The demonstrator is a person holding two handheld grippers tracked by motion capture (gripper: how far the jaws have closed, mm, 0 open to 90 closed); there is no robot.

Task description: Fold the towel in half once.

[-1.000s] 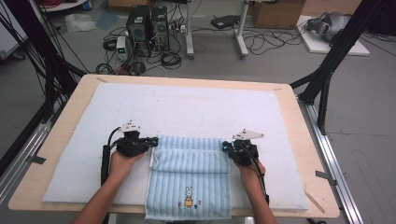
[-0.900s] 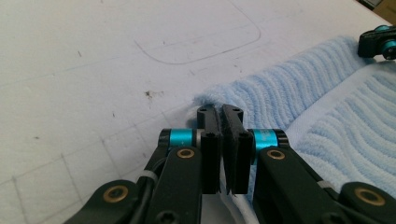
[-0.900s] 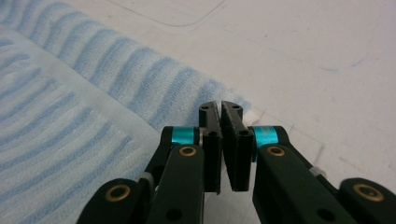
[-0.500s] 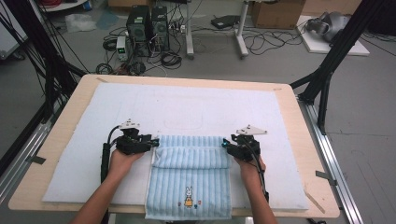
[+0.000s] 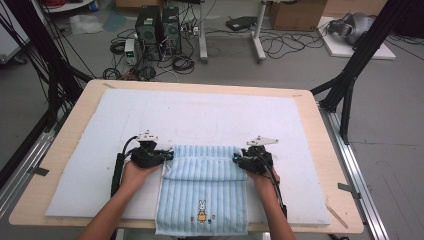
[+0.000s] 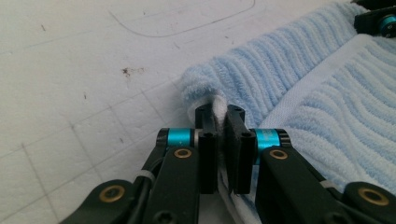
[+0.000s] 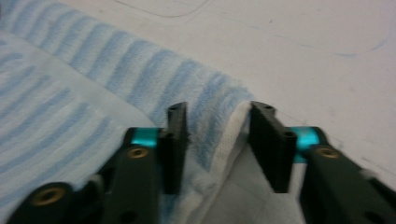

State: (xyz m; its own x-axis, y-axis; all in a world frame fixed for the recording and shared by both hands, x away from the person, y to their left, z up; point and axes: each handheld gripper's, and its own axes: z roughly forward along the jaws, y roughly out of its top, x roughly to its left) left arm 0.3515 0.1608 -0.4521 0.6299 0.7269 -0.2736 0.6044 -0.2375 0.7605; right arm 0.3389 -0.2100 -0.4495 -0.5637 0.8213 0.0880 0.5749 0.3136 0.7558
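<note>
Folding goes straight if left gripper (image 6: 222,122), pinching towel (image 5: 202,187), waits until right gripper (image 7: 218,116), jaws closing but apart, grips its corner.

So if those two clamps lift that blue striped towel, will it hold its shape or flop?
Probably flop: the towel is soft terry, already folded over and draping off the table edge. Likely light. Its looped pile should resist slipping.

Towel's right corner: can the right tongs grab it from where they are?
Probably yes: the right tongs have just been closing and already straddle the towel corner's white hem, nothing blocking, though their pads stand apart.
</note>
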